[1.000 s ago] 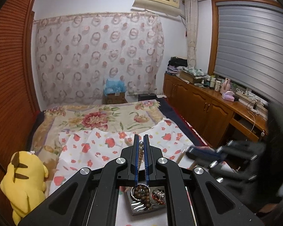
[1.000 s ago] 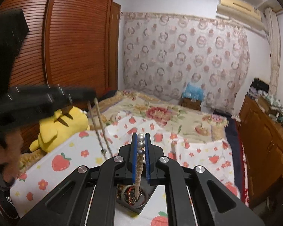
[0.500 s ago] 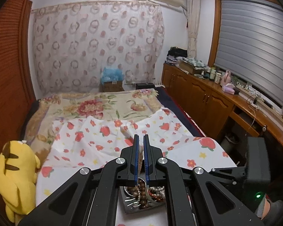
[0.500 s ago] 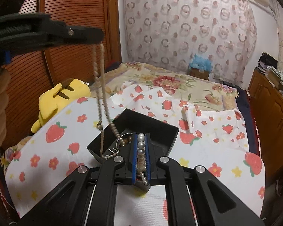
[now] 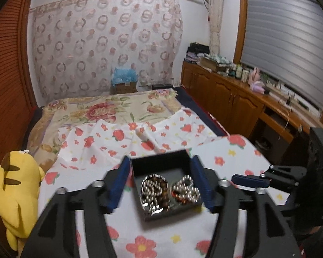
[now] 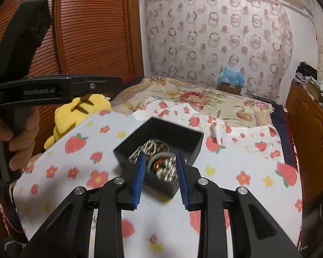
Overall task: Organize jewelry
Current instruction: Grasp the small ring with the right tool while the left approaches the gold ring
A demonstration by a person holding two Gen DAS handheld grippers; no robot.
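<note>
Bedroom setting: bed (image 5: 92, 111) with a floral cover runs back to a circle-patterned curtain (image 5: 105, 43); ribbed wooden wardrobe doors (image 6: 92, 28) on one side, a wooden cabinet run (image 5: 232, 99) under a slatted blind (image 5: 290, 40) on the other. Strawberry-and-flower print cloth (image 6: 79, 157) covers the near surface, which carries the work. Yellow plush toy (image 5: 13, 195) slumped at the cloth's edge, against the wardrobe side.

Black open box (image 5: 161, 163) sits on the cloth, near the middle. Jewelry (image 5: 170, 189) lies heaped inside it at the near end: silvery beads, a string of brown beads, a ring-like band; individual pieces hard to separate through blur.

Left gripper (image 5: 160, 182): jaws spread wide, empty, blue pads standing either side of the box so that the box and its contents sit between them. Contact with the box walls cannot be told.

Right gripper (image 6: 160, 176): jaws parted, empty, tips just over the near corner of the box, with the jewelry showing between the pads. In the right wrist view the left gripper's body crosses the upper left, held by the person's left hand (image 6: 17, 142).

Small pale object (image 6: 154, 239) lies on the cloth between the right gripper's arms; too blurred to identify.
</note>
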